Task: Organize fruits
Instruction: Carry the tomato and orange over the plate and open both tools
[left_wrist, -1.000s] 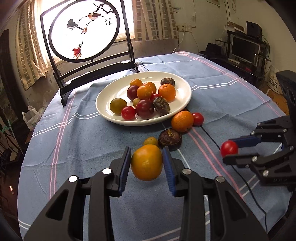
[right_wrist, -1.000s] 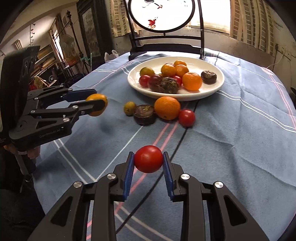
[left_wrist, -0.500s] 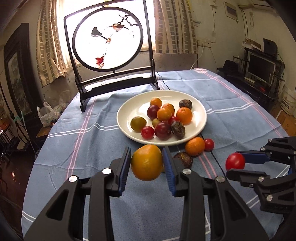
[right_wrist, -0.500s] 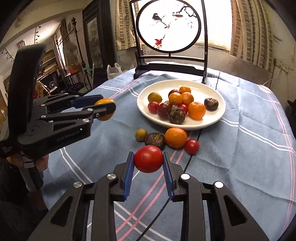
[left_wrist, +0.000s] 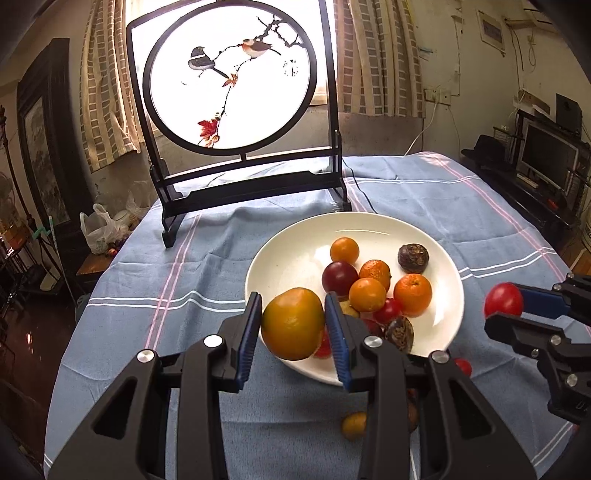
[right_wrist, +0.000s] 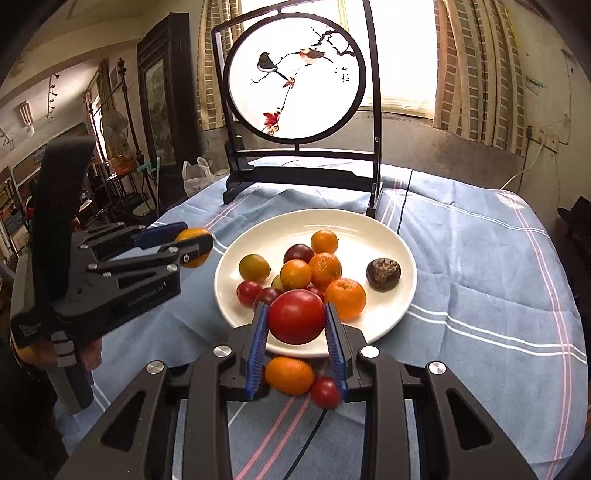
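Note:
My left gripper (left_wrist: 293, 326) is shut on a yellow-orange fruit (left_wrist: 291, 323) and holds it in the air at the near left rim of the white plate (left_wrist: 291, 243). My right gripper (right_wrist: 296, 323) is shut on a red tomato (right_wrist: 296, 320) above the plate's near rim (right_wrist: 388, 229). The plate holds several oranges, plums, small tomatoes and two dark wrinkled fruits. The right gripper also shows in the left wrist view (left_wrist: 504, 301), the left gripper in the right wrist view (right_wrist: 194, 246).
An orange (right_wrist: 289, 374) and a small red tomato (right_wrist: 325, 392) lie on the blue tablecloth just in front of the plate. A small yellow fruit (left_wrist: 354, 425) lies nearby. A black-framed round bird screen (left_wrist: 236, 92) stands behind the plate. A black cable (right_wrist: 402, 206) crosses the cloth.
Both grippers have moved forward and up toward the plate with their fruits still held. The loose fruits on the cloth now lie under and behind the fingers.

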